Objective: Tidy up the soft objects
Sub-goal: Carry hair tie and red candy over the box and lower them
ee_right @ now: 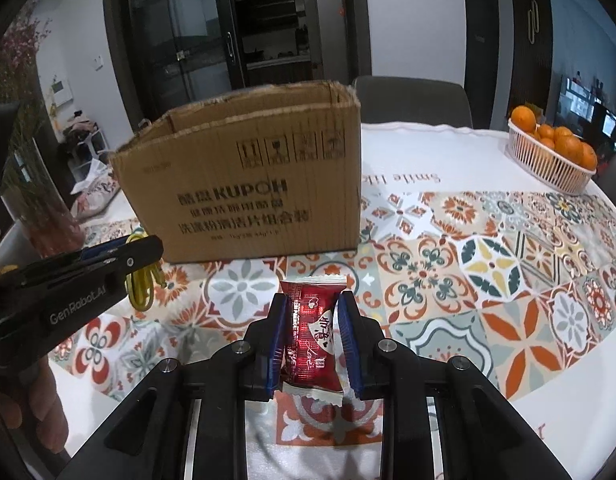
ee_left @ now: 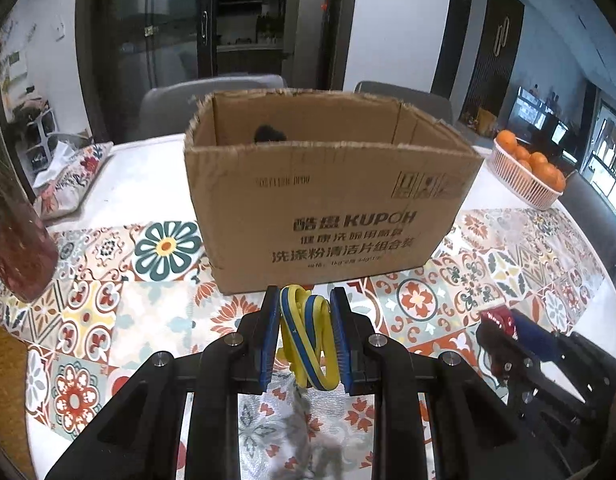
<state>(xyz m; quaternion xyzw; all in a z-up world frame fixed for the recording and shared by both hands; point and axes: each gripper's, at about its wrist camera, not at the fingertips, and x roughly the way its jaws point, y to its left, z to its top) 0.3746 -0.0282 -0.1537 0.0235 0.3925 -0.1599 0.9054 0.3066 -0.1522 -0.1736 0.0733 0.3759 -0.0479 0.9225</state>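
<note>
An open brown cardboard box printed KUPOH stands on the patterned tablecloth; a dark thing shows inside at the back. My left gripper is shut on a twisted yellow and blue band, held above the cloth just in front of the box. In the right wrist view my right gripper is shut on a red wrapped candy packet, lifted off the table to the right of the box front. The left gripper with the yellow band shows at the left there.
A pink basket of oranges stands at the table's far right. A floral cushion lies at the far left, and a reddish vase stands at the left edge. Grey chairs stand behind the table.
</note>
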